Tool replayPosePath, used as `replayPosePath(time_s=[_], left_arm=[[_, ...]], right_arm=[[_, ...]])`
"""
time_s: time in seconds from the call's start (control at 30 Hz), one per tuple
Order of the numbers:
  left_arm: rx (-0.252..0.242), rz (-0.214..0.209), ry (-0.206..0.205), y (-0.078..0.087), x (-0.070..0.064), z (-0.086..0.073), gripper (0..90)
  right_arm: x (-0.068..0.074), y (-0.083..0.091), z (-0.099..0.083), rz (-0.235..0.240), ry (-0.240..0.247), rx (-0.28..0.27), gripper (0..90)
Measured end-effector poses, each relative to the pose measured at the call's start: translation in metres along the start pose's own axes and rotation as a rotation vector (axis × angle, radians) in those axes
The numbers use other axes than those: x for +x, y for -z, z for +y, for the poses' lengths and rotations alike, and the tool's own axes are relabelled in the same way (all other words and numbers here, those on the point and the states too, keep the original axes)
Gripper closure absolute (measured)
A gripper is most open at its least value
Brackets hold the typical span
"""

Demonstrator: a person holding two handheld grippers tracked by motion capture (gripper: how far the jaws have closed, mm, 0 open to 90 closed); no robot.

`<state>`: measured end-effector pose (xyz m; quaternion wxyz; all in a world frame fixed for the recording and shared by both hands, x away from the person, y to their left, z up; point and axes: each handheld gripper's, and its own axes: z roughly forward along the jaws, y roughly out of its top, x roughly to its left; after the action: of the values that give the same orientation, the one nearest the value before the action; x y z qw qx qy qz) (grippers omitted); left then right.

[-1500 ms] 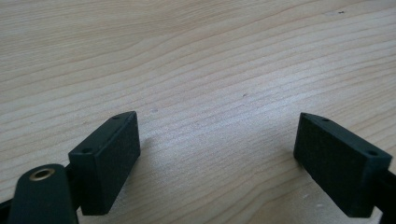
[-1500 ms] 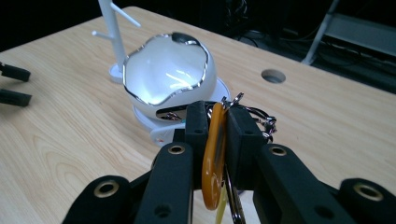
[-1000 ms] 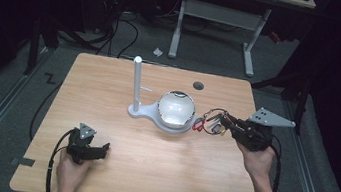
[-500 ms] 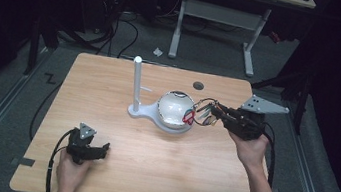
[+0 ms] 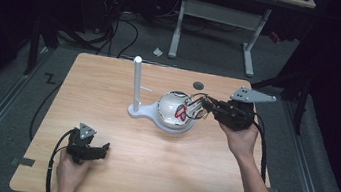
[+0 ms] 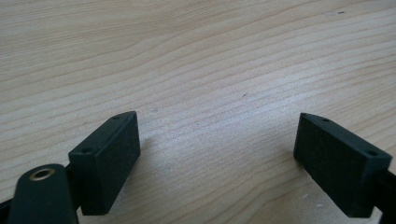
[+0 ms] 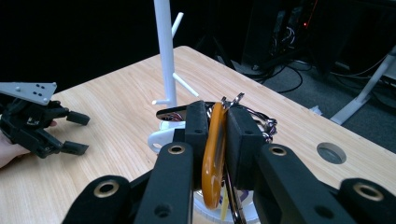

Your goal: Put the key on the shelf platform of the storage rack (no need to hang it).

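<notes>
While parked wide open and empty on the pale wooden table [image 5: 108, 92], left gripper [image 5: 100, 148]; swung over the shiny bowl [image 5: 170, 110], right gripper [image 5: 206, 106], clamped on an orange key tag [image 7: 214, 154], probably for hanging.

White post [image 5: 135, 85] blocks centre; table [image 5: 157, 175] front open.

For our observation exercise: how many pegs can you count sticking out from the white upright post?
3, on the white post: one angling up near the top, one slanting down to the right, one short at lower left. Others behind the post may be hidden.
</notes>
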<state>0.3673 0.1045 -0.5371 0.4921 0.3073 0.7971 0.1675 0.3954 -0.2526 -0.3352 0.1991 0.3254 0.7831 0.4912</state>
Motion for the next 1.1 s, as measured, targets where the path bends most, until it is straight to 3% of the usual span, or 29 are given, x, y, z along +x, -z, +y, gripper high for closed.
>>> replayPosePath(time_s=[0.13,0.27,1.1], left_arm=[[0.003,-0.011,-0.023,0.000,0.001,0.000,14.9],[0.001,-0.001,0.001,0.000,0.000,0.000,14.9],[0.002,-0.003,-0.001,0.000,0.000,0.000,15.0]], right_arm=[[-0.001,-0.008,0.002,0.000,-0.003,0.007,80.6],[-0.001,-0.016,0.003,0.001,-0.004,0.019,80.6],[-0.004,-0.069,-0.008,-0.028,-0.020,0.096,80.5]])
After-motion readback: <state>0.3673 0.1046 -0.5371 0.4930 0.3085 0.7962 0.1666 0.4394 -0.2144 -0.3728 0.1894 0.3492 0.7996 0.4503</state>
